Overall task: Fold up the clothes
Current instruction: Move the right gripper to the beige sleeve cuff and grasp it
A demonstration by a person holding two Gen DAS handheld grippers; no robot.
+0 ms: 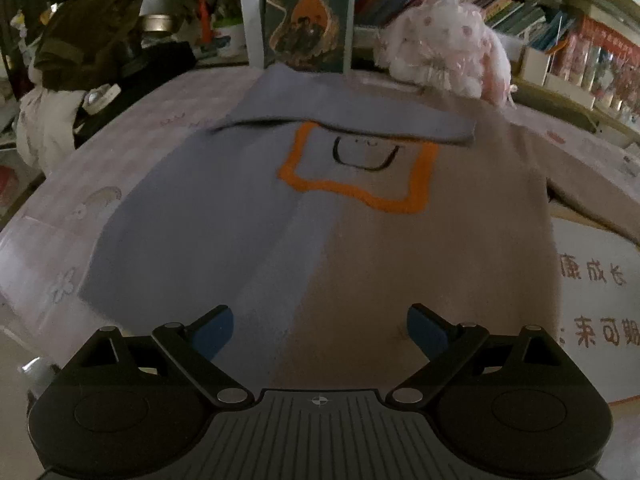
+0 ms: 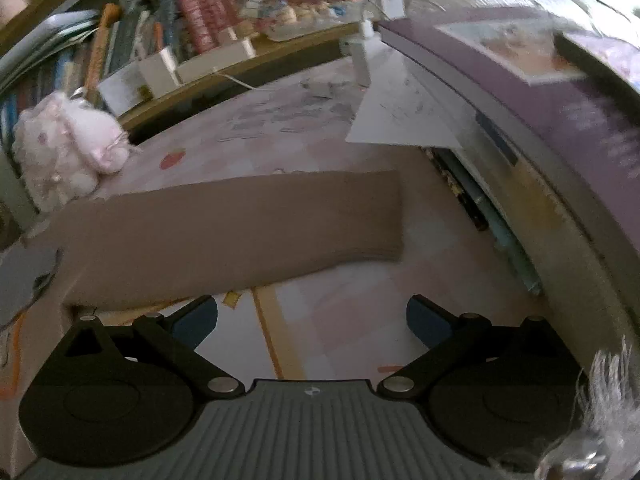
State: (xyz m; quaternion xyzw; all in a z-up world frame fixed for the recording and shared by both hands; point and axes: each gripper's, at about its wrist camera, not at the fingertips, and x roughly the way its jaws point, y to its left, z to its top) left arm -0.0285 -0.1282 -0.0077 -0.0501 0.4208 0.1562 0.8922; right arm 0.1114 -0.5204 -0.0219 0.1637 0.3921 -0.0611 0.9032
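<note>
A sweater (image 1: 320,232), half blue and half tan with an orange square and a black smile on the chest, lies flat on a pink patterned table cover (image 1: 60,240). Its blue sleeve (image 1: 344,108) is folded across the chest. My left gripper (image 1: 320,330) is open and empty, hovering over the sweater's bottom hem. In the right wrist view the tan sleeve (image 2: 240,228) lies stretched out flat to the right. My right gripper (image 2: 312,320) is open and empty, just in front of that sleeve, above the cover.
A pink plush toy (image 1: 444,48) sits beyond the sweater's collar; it also shows in the right wrist view (image 2: 68,148). A book (image 1: 310,16) stands upright behind the sweater. Bookshelves (image 1: 520,12) line the back. A white sheet (image 2: 400,116) and a purple board (image 2: 560,128) lie at the right.
</note>
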